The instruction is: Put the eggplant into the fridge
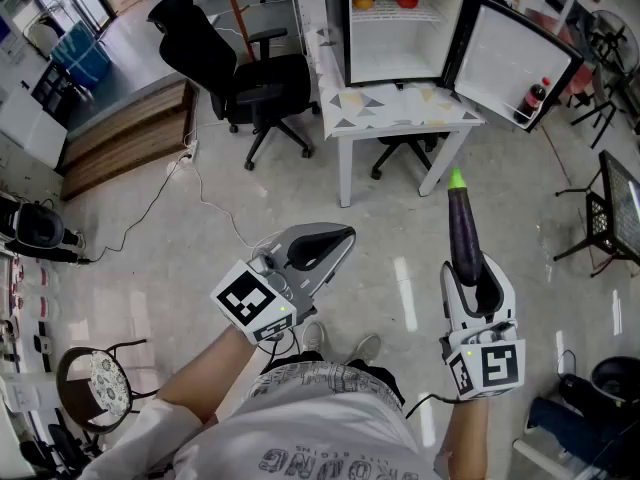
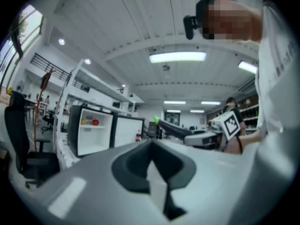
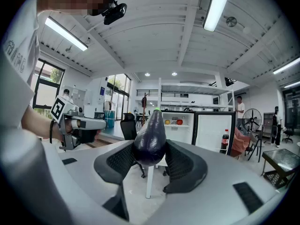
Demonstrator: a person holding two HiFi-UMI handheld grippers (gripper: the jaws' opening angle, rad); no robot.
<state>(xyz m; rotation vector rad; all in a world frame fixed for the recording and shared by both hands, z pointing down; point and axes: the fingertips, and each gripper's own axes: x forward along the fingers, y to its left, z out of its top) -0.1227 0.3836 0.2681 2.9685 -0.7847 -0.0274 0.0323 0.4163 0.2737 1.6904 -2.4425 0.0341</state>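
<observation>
Pale polished floor spreads through a wide workshop room, where a small white tabletop carries a black mini fridge with a white interior, its door swung wide. Only the head view takes in both claws from above, the black swivel office chair beside the tabletop and the dark bottle in the door shelf. Only the right gripper view shows a person in a white shirt standing beyond the fridge. The left gripper view catches the other tool side-on. The long, glossy dark-purple eggplant sits in the right claw, its thick end pinched between the black ribbed pads, its bright green stem tip pointing away toward the open fridge, well short of it. The left claw is pressed together with nothing in it, held out over the floor
</observation>
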